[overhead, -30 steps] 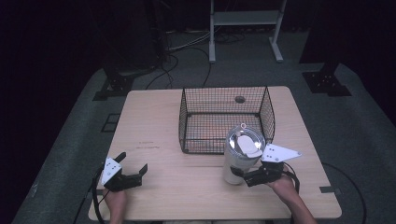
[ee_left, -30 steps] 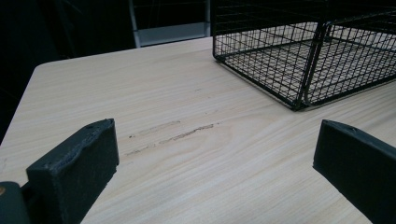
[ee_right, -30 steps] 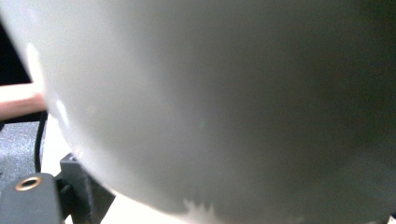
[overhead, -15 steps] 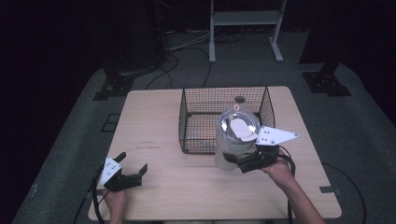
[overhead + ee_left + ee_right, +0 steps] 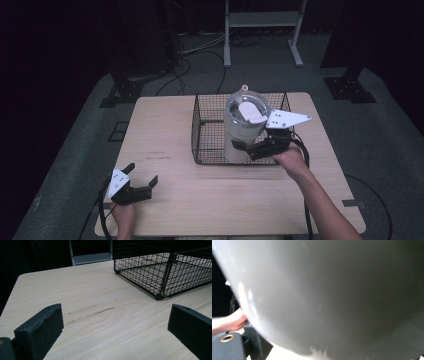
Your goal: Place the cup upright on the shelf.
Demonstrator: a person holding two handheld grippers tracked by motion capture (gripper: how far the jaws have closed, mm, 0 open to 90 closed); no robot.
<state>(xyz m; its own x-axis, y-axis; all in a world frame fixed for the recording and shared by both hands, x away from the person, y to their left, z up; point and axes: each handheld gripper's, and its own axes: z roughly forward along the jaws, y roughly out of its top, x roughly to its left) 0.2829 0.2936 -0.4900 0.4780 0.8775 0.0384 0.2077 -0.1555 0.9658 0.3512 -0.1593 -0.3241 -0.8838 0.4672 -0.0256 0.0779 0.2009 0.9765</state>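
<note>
A tall pale grey canister (image 5: 244, 131) with a clear domed lid hangs upright over the front right part of the black wire basket (image 5: 207, 131). My right gripper (image 5: 250, 149) is shut on the canister's lower body from the right side. Seen from the right gripper view, the canister (image 5: 332, 295) is pressed up close. My left gripper (image 5: 142, 182) rests open near the table's front left corner, holding nothing. Its view shows the jaws wide apart (image 5: 117, 315) over bare wood, with the basket (image 5: 160, 272) ahead to the right.
The basket sits at the middle back of the light wooden table (image 5: 165, 125). A white metal stand (image 5: 260, 20) and cables lie on the dark floor behind. A hand (image 5: 232, 322) shows at the left edge of the right gripper view.
My right gripper has lifted the canister off the table in front of the basket and carried it up and back over the basket. The left gripper has stayed put.
</note>
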